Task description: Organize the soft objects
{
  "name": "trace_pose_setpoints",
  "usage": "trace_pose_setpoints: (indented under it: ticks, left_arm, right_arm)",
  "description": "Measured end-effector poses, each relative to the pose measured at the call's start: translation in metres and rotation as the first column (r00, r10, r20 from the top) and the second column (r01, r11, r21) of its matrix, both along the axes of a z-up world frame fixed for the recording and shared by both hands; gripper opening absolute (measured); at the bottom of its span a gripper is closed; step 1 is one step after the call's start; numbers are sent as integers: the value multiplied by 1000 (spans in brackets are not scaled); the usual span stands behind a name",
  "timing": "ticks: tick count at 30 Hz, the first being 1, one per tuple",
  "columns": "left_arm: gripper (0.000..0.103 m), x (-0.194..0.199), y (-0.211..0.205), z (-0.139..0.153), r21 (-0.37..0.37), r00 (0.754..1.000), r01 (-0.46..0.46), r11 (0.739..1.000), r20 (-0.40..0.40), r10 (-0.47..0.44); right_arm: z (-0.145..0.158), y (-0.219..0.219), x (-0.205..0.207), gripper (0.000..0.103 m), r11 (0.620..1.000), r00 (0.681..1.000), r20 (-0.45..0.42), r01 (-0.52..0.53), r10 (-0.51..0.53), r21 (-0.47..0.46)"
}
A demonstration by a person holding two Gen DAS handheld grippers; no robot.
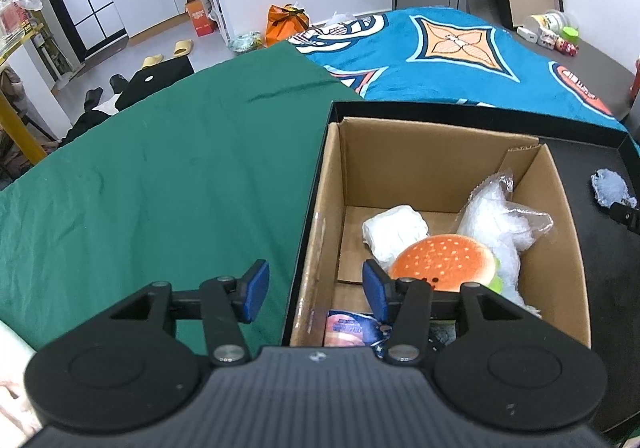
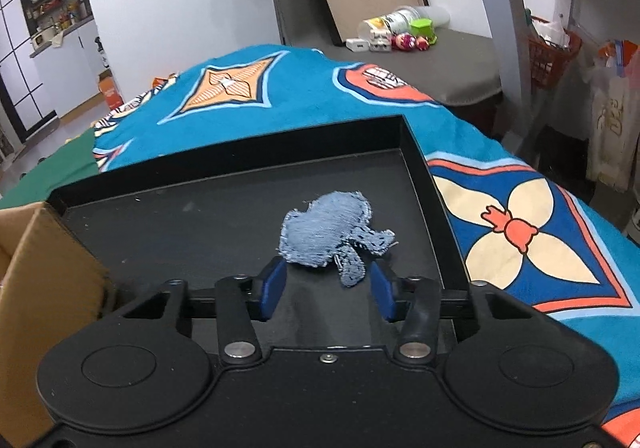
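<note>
A cardboard box (image 1: 332,184) stands in a black tray (image 1: 592,248). It holds a plush hamburger (image 1: 442,262), a white soft bundle (image 1: 394,234), a clear plastic bag (image 1: 496,216) and a printed packet (image 1: 346,328). My left gripper (image 1: 316,288) is open and empty, straddling the box's left wall. A blue denim turtle (image 2: 328,230) lies on the tray floor (image 2: 180,232); it also shows in the left wrist view (image 1: 610,188). My right gripper (image 2: 328,286) is open just in front of the turtle, its fingers either side of the turtle's near edge.
The tray sits on a blue patterned blanket (image 2: 520,232) beside a green cloth (image 1: 160,176). The box corner (image 2: 36,268) stands left of my right gripper. Bottles and small items (image 2: 400,32) lie on a grey surface at the back.
</note>
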State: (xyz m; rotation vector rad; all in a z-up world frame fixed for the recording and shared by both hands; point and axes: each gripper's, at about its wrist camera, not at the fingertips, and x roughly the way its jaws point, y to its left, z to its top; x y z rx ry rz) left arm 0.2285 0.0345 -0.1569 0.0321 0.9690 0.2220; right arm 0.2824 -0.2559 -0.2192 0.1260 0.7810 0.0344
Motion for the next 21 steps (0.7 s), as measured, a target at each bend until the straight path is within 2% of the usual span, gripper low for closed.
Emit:
trace_pose_setpoints:
  ticks: [5,9,10,12,15,21]
  left_arm:
    - [50,2,-3,-4,12,1000,4,1000,-14,-4]
    - [50,3,-4,-6,19,1000,6,1000,-21,-5]
    - [50,3,-4,-6,20,1000,6,1000,-21,-5]
    - [50,2,-4,-6,20,1000,6,1000,-21,-5]
    - [50,2,-4,-6,20,1000,6,1000,-19,-5]
    - [50,0,-3,-3,14,1000,5,1000,-12,-5]
  right_arm:
    - [-5,-3,4,44,1000,1000,-7,12,-12,-5]
    - [-7,-4,7,38,1000,1000,-4,21,-21,-20]
    - [-7,-4,8,35,999,1000,-3,20,-21,-27]
    - [-7,-4,7,20,999,1000,-3,21,-21,-32]
    - [-7,-5,7,7,999,1000,-12,14,-15,-35]
    - [-7,-7,5,0,999,999,-24,21,-22,-37]
